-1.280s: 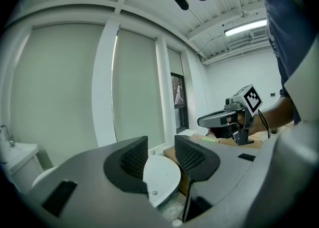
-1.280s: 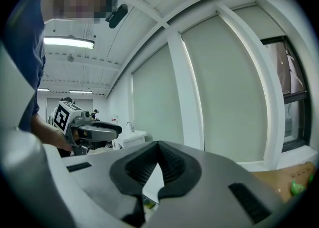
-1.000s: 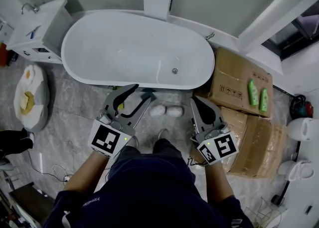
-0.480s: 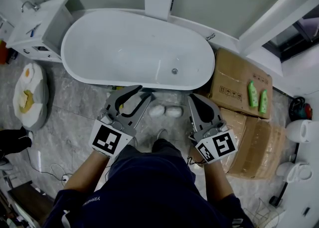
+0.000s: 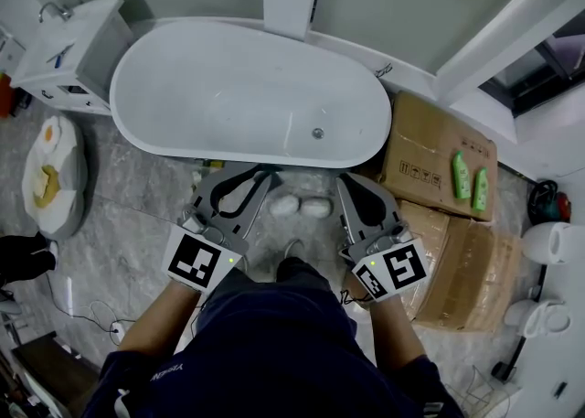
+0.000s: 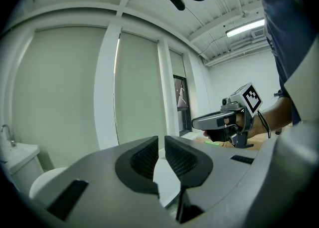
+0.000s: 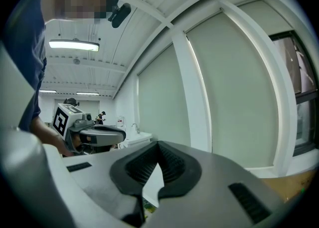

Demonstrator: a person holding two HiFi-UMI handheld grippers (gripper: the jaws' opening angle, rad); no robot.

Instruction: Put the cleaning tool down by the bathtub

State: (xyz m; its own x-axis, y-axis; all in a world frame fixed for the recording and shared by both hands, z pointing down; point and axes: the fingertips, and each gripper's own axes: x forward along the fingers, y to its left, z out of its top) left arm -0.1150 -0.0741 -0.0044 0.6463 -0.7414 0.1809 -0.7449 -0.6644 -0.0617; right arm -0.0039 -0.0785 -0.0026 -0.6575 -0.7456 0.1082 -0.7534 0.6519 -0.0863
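Two claws, both empty. Left claw [image 5: 262, 175]: jaws have just been closing, now a narrow gap, nothing between. Right claw [image 5: 345, 181]: jaws together on nothing. Cleaning tool not identifiable for certain; two white lumps [image 5: 284, 205] lie on the floor just beside the bathtub [image 5: 228, 87], possibly it. Judgement: put-down looks done.

In the head view the bathtub [image 5: 238, 87] closes the way at 12 o'clock, the cardboard boxes [image 5: 439, 146] stand close at 2 to 3 o'clock, two white round things [image 5: 302, 206] lie just before the tub, and the floor [image 5: 137, 197] toward 9 o'clock is free up to a white sack [image 5: 69, 197].
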